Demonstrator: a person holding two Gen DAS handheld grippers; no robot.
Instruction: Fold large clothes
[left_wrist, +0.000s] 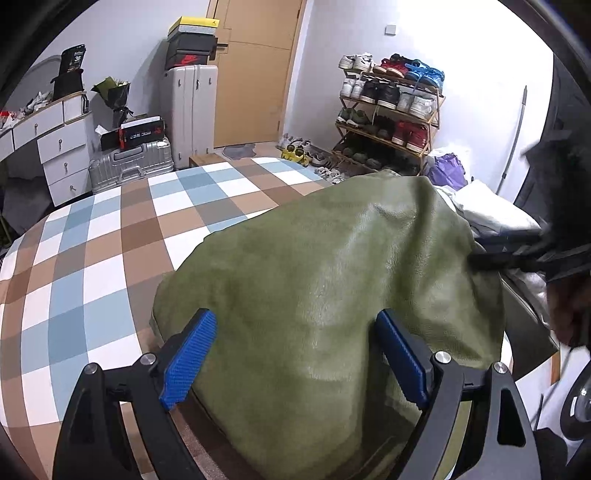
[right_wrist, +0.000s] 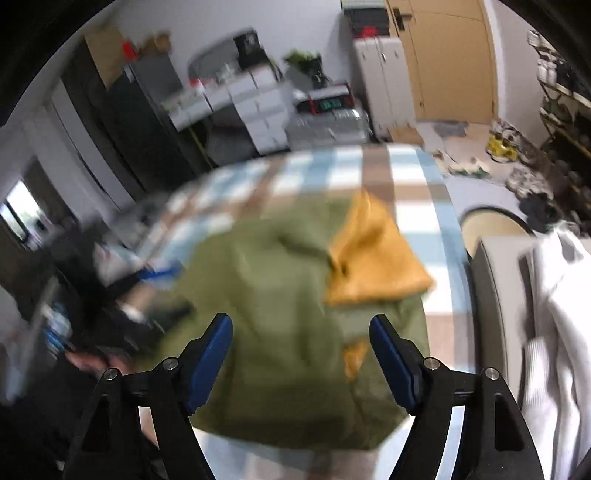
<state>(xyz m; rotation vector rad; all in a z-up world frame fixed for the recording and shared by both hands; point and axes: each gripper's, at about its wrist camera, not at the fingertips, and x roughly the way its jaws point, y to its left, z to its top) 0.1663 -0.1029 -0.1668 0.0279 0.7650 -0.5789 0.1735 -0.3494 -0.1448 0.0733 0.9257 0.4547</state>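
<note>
Green garment (left_wrist: 325, 280) is lying bunched on the checkered bed (left_wrist: 110, 236), already partly folded over, orange lining (right_wrist: 373, 254) showing in the right wrist view. Left tool (left_wrist: 295, 354) is hovering wide open over the near edge, nothing between the pads. Right tool (right_wrist: 301, 362) is also standing open above the cloth, gripping nothing; that view is blurred. Fabric is looking soft, thick and floppy, probably fairly heavy, so it will likely sag and drag. Best hold: pinching a doubled edge or corner, not the flat middle.
</note>
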